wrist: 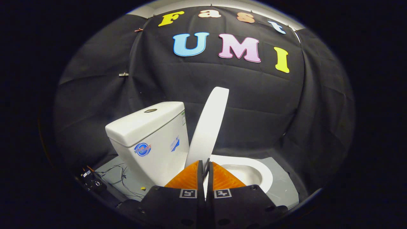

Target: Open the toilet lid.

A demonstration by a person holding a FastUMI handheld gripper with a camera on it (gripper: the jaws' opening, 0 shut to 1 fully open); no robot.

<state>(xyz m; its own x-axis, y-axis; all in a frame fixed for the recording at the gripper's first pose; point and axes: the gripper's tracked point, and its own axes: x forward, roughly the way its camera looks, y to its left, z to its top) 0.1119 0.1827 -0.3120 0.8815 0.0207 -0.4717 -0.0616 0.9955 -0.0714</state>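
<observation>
Far to the left of the gripper [205, 167], low on the grey floor [286, 190], a small dark electronic box [92, 182] sits with thin wires [122, 178] trailing toward the toilet's base.

Closer in on the left, and beyond the fingers, stands the white toilet tank [149, 140], with a flush button [150, 110] on its top. Its side carries a round blue and red sticker [142, 149], a smaller blue sticker [175, 144] and a narrow label with green on its rear edge [183, 118]. The print on all three is too small to make out.

Straight ahead of the fingers, the toilet lid [208, 125] stands almost upright, seen edge-on and leaning back toward the tank. It looks nearly or fully open, so the task seems close to done.

The gripper's two fingers are pressed close together, with only a thin slit between them. A dark sliver shows in that slit at the lid's lower edge, but I cannot tell whether the fingers pinch the lid or merely sit next to it. Holding low on the edge would suit swinging it on its hinge.

To the right, just beyond the fingers, the white seat ring and open bowl [254, 173] lie uncovered.
</observation>
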